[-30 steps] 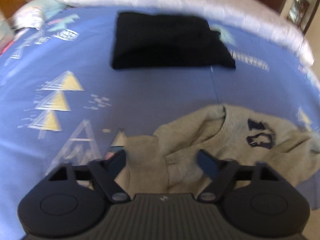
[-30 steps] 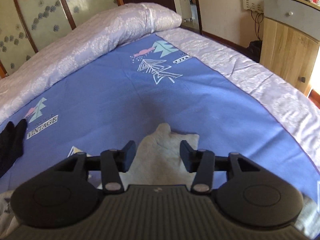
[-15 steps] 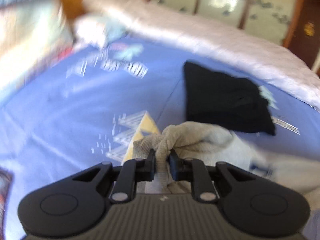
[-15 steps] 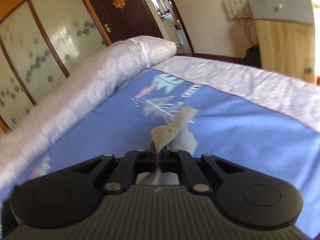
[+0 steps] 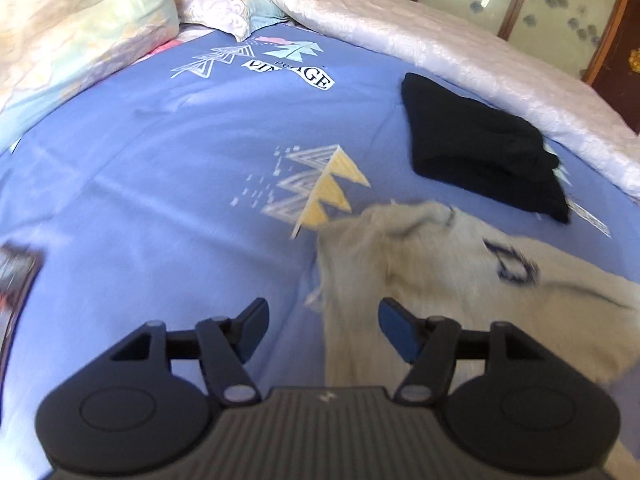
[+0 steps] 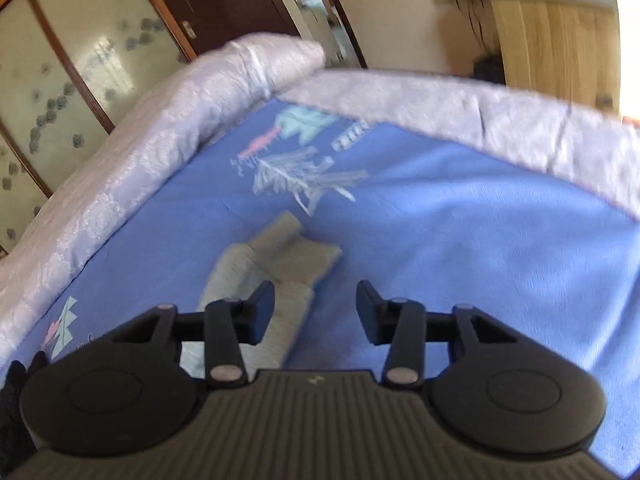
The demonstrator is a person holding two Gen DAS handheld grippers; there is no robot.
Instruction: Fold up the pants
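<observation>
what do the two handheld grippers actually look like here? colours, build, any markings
Both look alike. The left gripper has a matte black body with a ribbed centre plate bearing a tiny pale mark, a round housing on each side, silver pivot rivets on angled black links, and blue-faced fingers. The right gripper has the same build. No cables, sleeves or hands visible.

A home bedroom: printed blue bedsheet [image 5: 160, 152], pillows [image 5: 224, 8], wooden door [image 6: 224, 0].
</observation>
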